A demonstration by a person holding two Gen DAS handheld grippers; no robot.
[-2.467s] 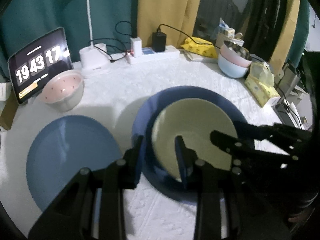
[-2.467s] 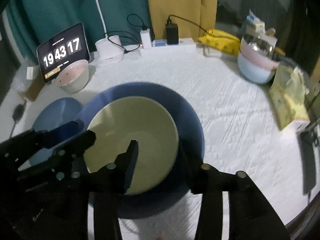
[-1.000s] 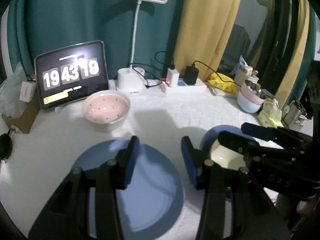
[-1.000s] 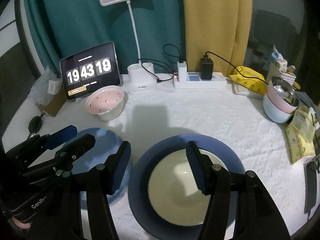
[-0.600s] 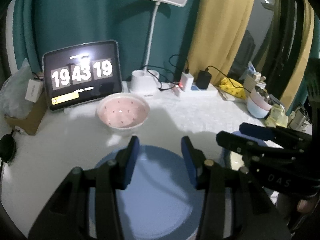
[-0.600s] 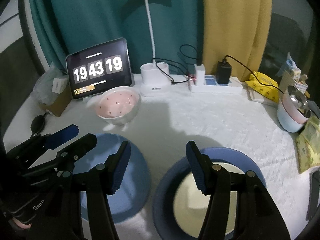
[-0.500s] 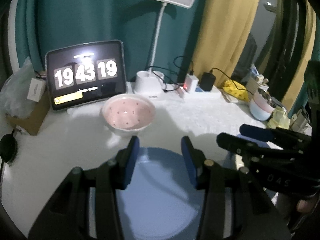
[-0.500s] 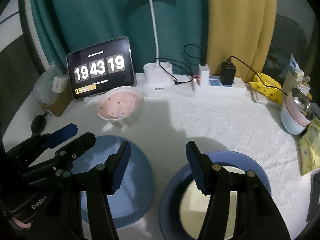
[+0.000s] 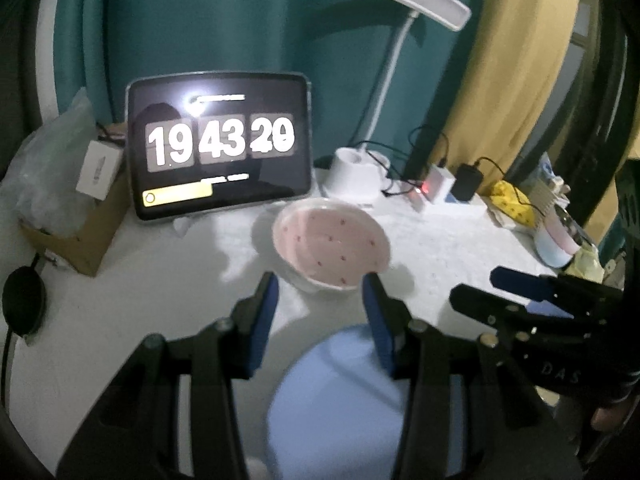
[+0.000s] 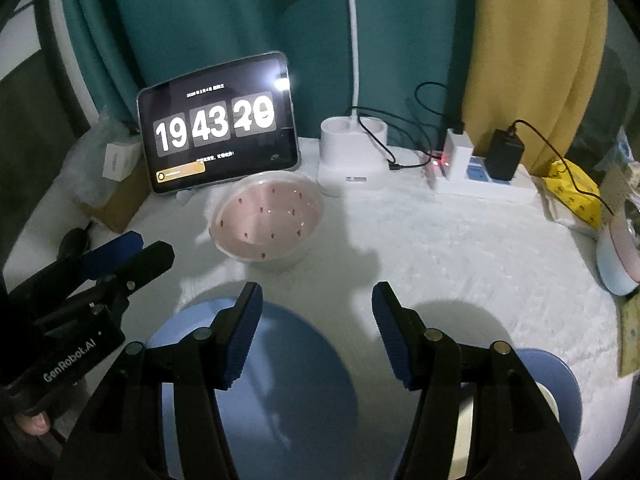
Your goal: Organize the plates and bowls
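- Two views running, and taking in the biggest thing first: the white-clothed table (image 10: 440,240), spreading from edge to edge under everything.
- Backing it with a teal curtain (image 10: 220,20) on the left and a yellow curtain (image 10: 532,60) on the right.
- Spotting the light blue plate (image 10: 288,380) lying flat at the near edge, directly under the right gripper's fingers and empty.
- Catching the dark blue plate (image 10: 560,380) at lower right, apart from the light blue one, carrying a cream plate (image 10: 550,400), both mostly hidden behind the right gripper's finger.
- Reading the tablet clock (image 10: 218,124) propped upright at the back left, just behind the pink bowl.
- Watching the right gripper (image 10: 316,292) hovering above the light blue plate, jaws spread wide, pinching nothing.
- Watching the left gripper (image 9: 320,280) hovering alongside, jaws spread somewhat narrower, gripping nothing, pointing straight at the pink bowl's near rim without touching it.
- Finding the pink bowl (image 10: 268,216) sitting upright and empty on the cloth, speckled inside, beyond the light blue plate.
- Picking out stacked bowls (image 10: 618,264) at the far right edge, pink nested in pale blue, well apart from the plates.
- Noting the white lamp base (image 10: 352,156) just right of the tablet.
- Closing on the power strip (image 10: 480,184) beside it, red light glowing, chargers plugged in.
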